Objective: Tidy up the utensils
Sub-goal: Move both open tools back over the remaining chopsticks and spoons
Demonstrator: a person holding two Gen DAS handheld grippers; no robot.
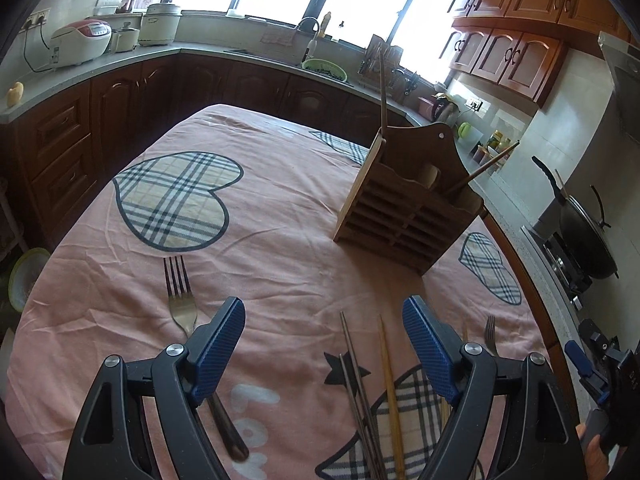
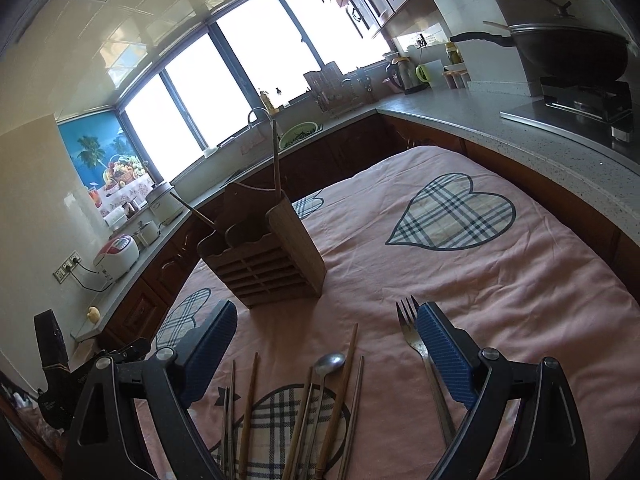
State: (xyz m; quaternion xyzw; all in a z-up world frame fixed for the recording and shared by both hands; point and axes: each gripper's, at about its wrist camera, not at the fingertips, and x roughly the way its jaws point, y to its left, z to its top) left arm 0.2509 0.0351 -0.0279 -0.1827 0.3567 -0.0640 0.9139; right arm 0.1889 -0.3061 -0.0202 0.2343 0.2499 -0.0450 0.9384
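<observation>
A wooden utensil holder stands on the pink tablecloth with two wooden sticks leaning out of it. My left gripper is open above the near part of the cloth. Metal and wooden chopsticks lie below, between its fingers. One fork lies by its left finger, partly under it. A second fork shows past the right finger. My right gripper is open over several chopsticks and a spoon. A fork lies against its right finger.
Kitchen counters ring the table: a rice cooker at far left, a sink with a green bowl at the back, a wok on a stove at right. The other gripper shows at the left wrist view's right edge.
</observation>
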